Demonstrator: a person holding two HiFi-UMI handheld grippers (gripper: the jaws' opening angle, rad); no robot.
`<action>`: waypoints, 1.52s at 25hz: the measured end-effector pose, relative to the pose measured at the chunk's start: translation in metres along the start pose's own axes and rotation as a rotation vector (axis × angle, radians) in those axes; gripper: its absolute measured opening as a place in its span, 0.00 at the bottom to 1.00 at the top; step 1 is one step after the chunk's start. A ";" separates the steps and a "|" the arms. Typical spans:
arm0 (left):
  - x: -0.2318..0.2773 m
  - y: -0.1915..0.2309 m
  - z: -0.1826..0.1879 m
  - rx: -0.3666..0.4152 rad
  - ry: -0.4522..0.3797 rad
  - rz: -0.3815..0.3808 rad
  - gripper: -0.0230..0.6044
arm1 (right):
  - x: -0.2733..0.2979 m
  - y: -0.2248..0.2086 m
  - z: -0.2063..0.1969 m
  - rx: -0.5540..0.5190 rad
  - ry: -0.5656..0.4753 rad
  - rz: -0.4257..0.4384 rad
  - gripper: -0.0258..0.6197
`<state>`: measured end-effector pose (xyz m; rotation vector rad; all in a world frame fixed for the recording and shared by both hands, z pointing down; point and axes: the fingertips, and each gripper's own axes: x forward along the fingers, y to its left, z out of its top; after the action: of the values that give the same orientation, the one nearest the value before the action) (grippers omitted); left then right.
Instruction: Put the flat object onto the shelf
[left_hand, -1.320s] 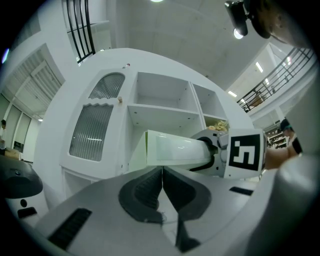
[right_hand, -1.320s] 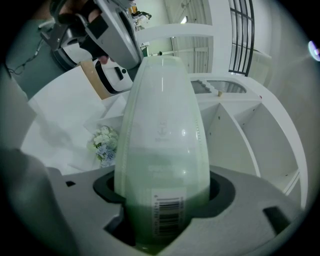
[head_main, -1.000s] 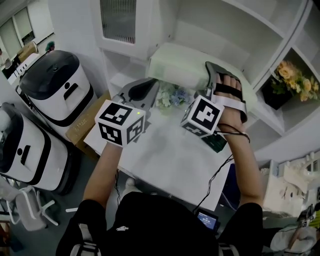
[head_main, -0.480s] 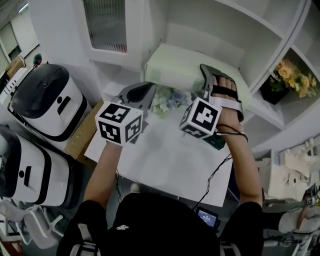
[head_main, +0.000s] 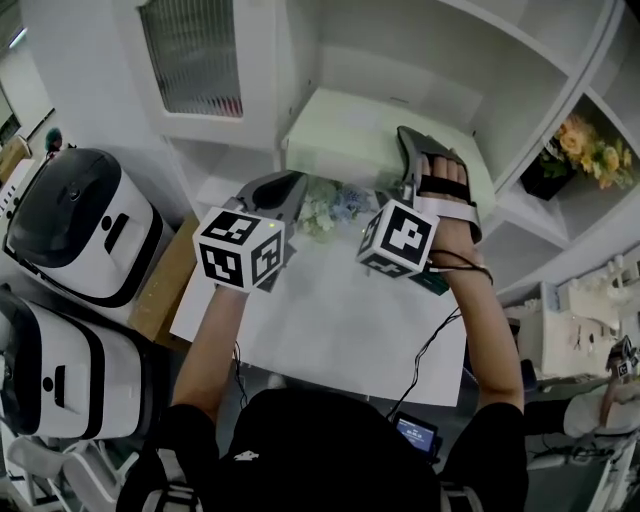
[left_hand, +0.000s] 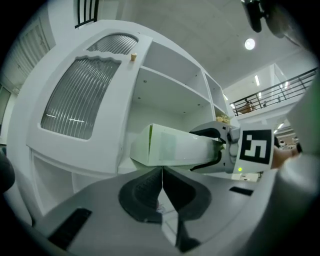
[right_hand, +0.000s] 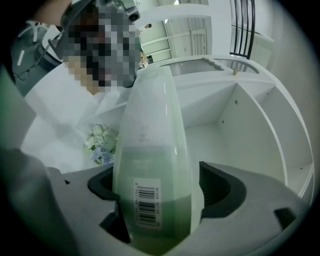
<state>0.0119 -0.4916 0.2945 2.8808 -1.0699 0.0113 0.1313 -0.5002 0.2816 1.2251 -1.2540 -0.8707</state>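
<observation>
**Right jaws letting go of the box at the shelf**

The right gripper (head_main: 420, 150) has just been opening its jaws. They stand wide now, with the flat pale-green box (head_main: 370, 135) between them. The right gripper view shows a sliver of gap at one pad, so the pads no longer look to be pressing. The box lies flat at the front edge of a board of the white shelf (head_main: 400, 60), long side along that edge. The gripper is at the box's right end. The left gripper view shows the box level in the open compartment, and it appears to rest on the board, though the contact underneath is not visible.

The left gripper (head_main: 288, 185) has its jaws together and empty. It hangs over the far edge of the tabletop (head_main: 330, 320), just beside the small bunch of flowers (head_main: 330, 200) and not touching the box.

My reading is that this is the release and the placing is nearly done. What remains is to draw the right gripper straight back without dragging the box off the front edge.
</observation>
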 end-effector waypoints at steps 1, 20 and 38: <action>0.002 0.002 -0.002 0.003 0.004 -0.002 0.05 | 0.002 0.001 0.000 0.002 0.001 0.002 0.70; 0.038 0.012 -0.016 -0.004 0.022 -0.109 0.05 | 0.032 0.015 -0.019 -0.028 0.079 0.047 0.78; 0.057 0.015 -0.017 -0.017 0.022 -0.172 0.05 | 0.058 0.021 -0.041 -0.123 0.167 0.073 0.82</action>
<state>0.0456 -0.5386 0.3137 2.9396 -0.8107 0.0242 0.1782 -0.5445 0.3190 1.1231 -1.0884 -0.7653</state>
